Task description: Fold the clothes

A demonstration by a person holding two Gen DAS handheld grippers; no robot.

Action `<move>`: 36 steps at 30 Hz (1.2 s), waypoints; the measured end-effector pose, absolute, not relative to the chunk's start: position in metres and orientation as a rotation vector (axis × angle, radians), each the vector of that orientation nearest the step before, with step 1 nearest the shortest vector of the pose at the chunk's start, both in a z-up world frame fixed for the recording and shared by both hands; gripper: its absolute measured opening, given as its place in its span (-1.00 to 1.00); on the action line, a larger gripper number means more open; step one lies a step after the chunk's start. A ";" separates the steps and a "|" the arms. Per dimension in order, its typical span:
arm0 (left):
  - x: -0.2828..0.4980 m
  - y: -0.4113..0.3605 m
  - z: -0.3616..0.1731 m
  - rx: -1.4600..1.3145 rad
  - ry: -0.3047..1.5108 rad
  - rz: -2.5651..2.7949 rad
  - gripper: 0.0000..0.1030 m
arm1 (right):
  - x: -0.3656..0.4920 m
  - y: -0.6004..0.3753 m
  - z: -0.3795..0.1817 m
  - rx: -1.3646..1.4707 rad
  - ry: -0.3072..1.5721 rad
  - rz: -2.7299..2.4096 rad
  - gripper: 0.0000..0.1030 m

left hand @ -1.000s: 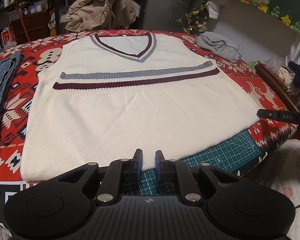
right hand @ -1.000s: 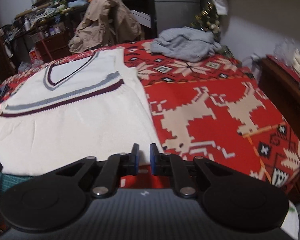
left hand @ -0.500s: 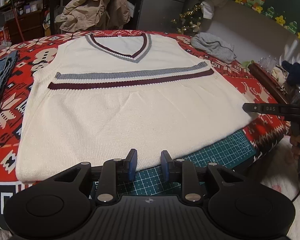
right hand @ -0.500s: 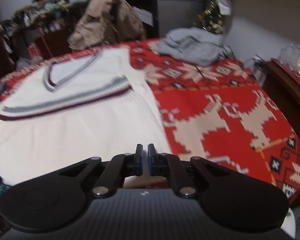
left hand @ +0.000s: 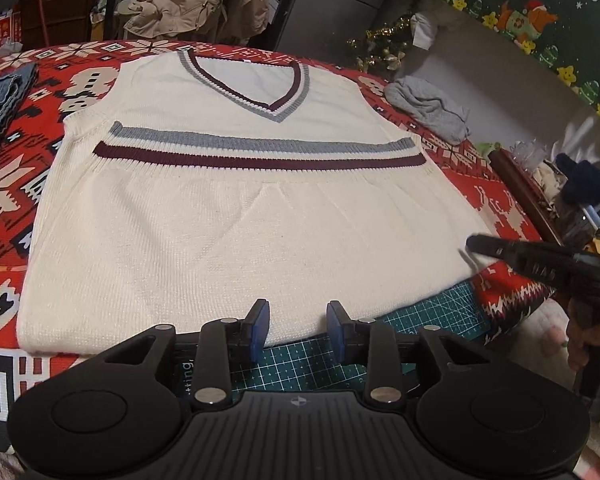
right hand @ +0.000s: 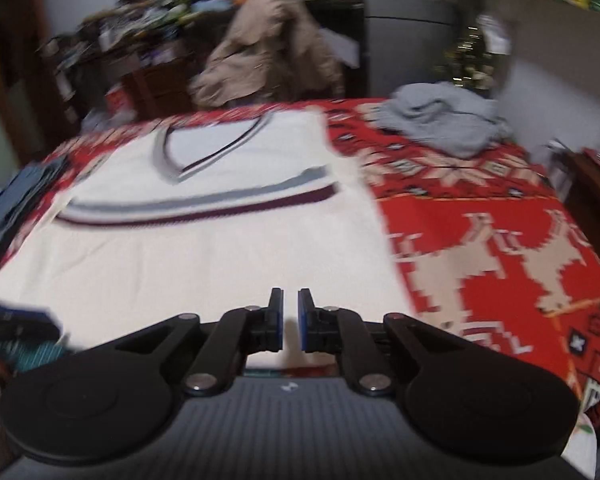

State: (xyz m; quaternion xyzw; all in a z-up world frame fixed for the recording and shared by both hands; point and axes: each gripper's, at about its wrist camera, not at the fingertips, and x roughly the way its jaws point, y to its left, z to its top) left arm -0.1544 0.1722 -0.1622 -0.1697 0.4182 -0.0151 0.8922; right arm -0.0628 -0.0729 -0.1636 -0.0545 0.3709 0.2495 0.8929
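Cream knit vest (left hand: 252, 216) right ahead of the left tongs (left hand: 298, 318), grey and maroon bands across its chest, same two colours edging the V-neck. Under it, a red cloth (right hand: 480, 208) patterned with cream reindeer and snowflakes. Green gridded mat (left hand: 440, 312) just past the blue pads (left hand: 260, 328). Far right, a grey garment (left hand: 432, 106); far left, blue denim (left hand: 0, 104).

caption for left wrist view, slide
Left tool, jaws apart and empty, at the hem of a flat cream vest.
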 end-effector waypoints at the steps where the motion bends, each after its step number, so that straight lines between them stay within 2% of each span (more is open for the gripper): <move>1: -0.155 0.172 -0.162 -0.348 0.867 -0.032 -0.36 | -0.064 -0.071 -0.166 -0.125 0.787 0.517 -0.85; 4: -0.156 0.173 -0.163 -0.349 0.861 -0.036 -0.36 | -0.066 -0.080 -0.174 -0.098 0.844 0.495 -0.86; 9: -0.156 0.175 -0.164 -0.370 0.861 -0.035 -0.36 | -0.074 -0.084 -0.163 -0.066 0.807 0.517 -0.78; 13: -0.155 0.172 -0.162 -0.360 0.861 -0.042 -0.24 | -0.082 -0.058 -0.164 -0.143 0.800 0.585 -0.77; 17: -0.158 0.170 -0.159 -0.344 0.861 -0.039 -0.25 | -0.090 -0.046 -0.169 -0.204 0.825 0.587 -0.78; 23: -0.174 0.198 -0.143 -0.477 0.797 0.004 -0.38 | -0.095 -0.057 -0.157 -0.146 0.831 0.595 -0.78; 25: -0.176 0.210 -0.145 -0.489 0.800 0.053 -0.63 | -0.098 -0.056 -0.153 -0.149 0.812 0.603 -0.77; 30: -0.178 0.237 -0.162 -0.498 0.857 0.160 -0.84 | -0.099 -0.044 -0.158 -0.144 0.830 0.631 -0.77; 32: -0.187 0.245 -0.165 -0.536 0.857 0.171 -0.86 | -0.100 -0.042 -0.158 -0.140 0.825 0.645 -0.77; 33: -0.191 0.248 -0.166 -0.552 0.858 0.180 -0.95 | -0.101 -0.041 -0.158 -0.142 0.822 0.651 -0.77; 36: -0.201 0.252 -0.165 -0.579 0.863 0.206 -0.95 | -0.101 -0.041 -0.160 -0.144 0.828 0.654 -0.77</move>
